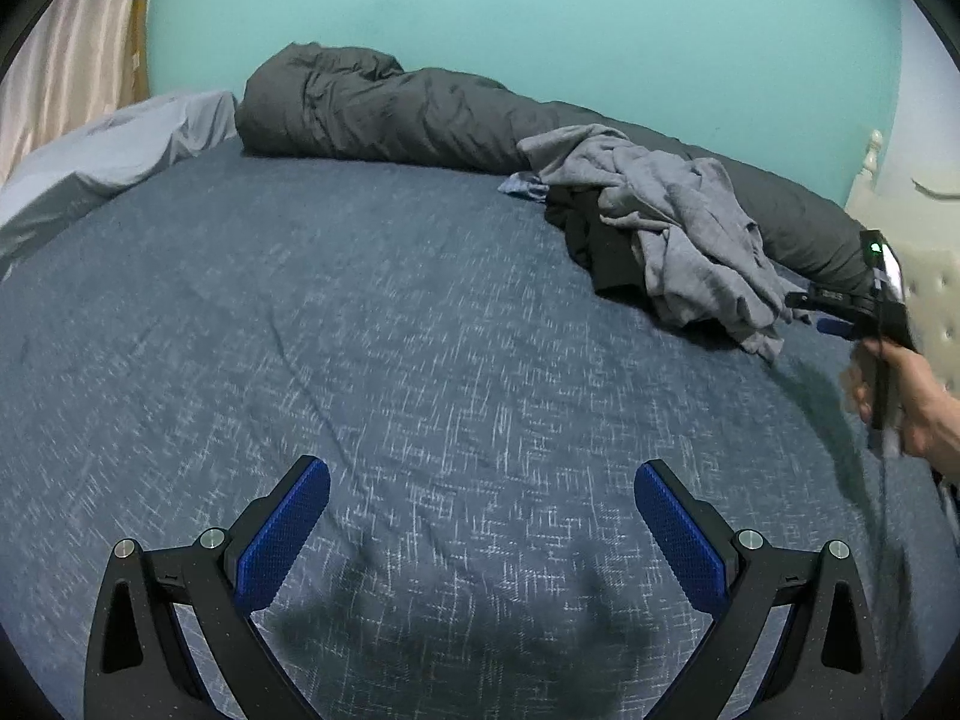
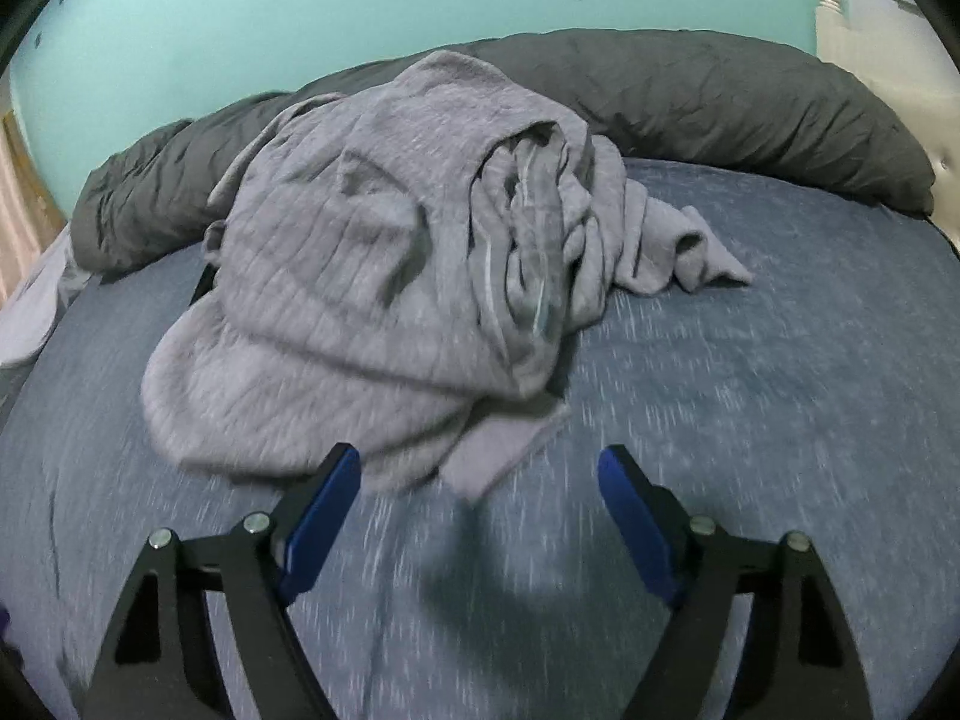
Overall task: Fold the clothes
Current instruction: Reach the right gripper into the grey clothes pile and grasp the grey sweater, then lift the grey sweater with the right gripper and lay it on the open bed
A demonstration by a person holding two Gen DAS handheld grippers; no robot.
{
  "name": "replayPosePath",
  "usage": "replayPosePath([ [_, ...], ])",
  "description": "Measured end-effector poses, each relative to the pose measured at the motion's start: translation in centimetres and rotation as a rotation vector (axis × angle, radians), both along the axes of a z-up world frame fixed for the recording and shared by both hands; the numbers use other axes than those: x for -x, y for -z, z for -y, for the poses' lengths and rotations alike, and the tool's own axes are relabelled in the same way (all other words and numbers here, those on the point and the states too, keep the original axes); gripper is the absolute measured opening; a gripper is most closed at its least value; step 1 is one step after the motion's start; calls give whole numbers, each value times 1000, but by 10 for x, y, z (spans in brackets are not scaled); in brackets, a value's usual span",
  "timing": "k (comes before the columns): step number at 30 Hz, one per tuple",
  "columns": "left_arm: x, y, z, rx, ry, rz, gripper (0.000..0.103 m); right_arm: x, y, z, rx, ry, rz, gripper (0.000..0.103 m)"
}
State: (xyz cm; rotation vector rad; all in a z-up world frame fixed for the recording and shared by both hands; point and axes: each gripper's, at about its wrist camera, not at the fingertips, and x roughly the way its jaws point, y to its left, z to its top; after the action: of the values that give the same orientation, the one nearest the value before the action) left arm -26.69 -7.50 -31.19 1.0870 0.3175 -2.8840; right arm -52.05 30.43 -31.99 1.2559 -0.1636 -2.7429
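Left hand-held gripper hovers over bare blue flecked bed sheet, blue-padded fingers spread wide apart, nothing between them. Ahead and to the left of it is wide open sheet with only shallow creases. Crumpled light grey knit garment lies ahead-right of the left gripper, well apart, heaped on a black garment with a small pale blue cloth poking out at the far edge. Rolled dark grey duvet runs along the far side against the teal wall; pale grey pillow sits far-left.

Right hand-held gripper also has fingers apart and empty. The grey garment's near hem lies just ahead of it; left fingertip overlaps that edge in view, contact unclear. A loose corner flap points toward the gap. Right of the pile and ahead-right of this gripper the sheet is open up to the duvet. In the left wrist view the person's hand holds the right gripper at the pile's near-right edge. Both views are motion-blurred.
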Motion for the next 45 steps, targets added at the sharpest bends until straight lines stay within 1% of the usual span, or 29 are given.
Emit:
replayPosePath([
  [2,-2,3,3,-15,-7,3,103,14,4,2,5,7,-4,83],
  [6,-2,6,7,-11,-18,7,103,41,14,5,24,16,-6,82],
  [7,-2,6,10,-10,-21,8,103,45,15,6,36,11,-10,78],
  [8,-1,7,12,-10,-27,9,103,48,16,7,46,-5,-15,55],
  [9,-1,8,14,-13,-33,13,103,50,16,11,39,-26,-20,44],
  [10,0,8,17,-18,-39,16,103,49,13,16,12,-42,-33,37],
  [11,-1,8,18,-21,-42,16,103,48,11,21,-15,-58,-46,21],
  [14,-6,3,17,-27,-38,14,103,35,-5,34,-84,-105,-100,11],
  [16,-13,-5,13,-21,-29,11,103,24,-17,33,-82,-128,-120,9],
  [21,-47,-29,16,-18,-16,11,103,-15,-57,34,-39,-187,-170,8],
  [24,-69,-48,22,-33,-21,13,103,-50,-90,40,2,-233,-205,8],
  [27,-91,-83,24,-43,-8,-16,103,-88,-125,43,48,-274,-235,7],
  [31,-122,-133,21,-30,11,-75,103,-136,-174,51,87,-326,-272,7],
  [33,-140,-161,21,-28,17,-110,103,-163,-204,54,109,-351,-295,7],
  [35,-156,-184,20,-26,20,-142,103,-188,-232,56,125,-367,-319,7],
  [38,-179,-207,20,-26,29,-165,103,-231,-274,61,129,-396,-353,7],
  [41,-202,-227,18,-31,49,-176,103,-272,-309,64,147,-422,-377,7],
  [45,-226,-242,15,-24,70,-186,103,-322,-345,70,149,-473,-404,7],
])
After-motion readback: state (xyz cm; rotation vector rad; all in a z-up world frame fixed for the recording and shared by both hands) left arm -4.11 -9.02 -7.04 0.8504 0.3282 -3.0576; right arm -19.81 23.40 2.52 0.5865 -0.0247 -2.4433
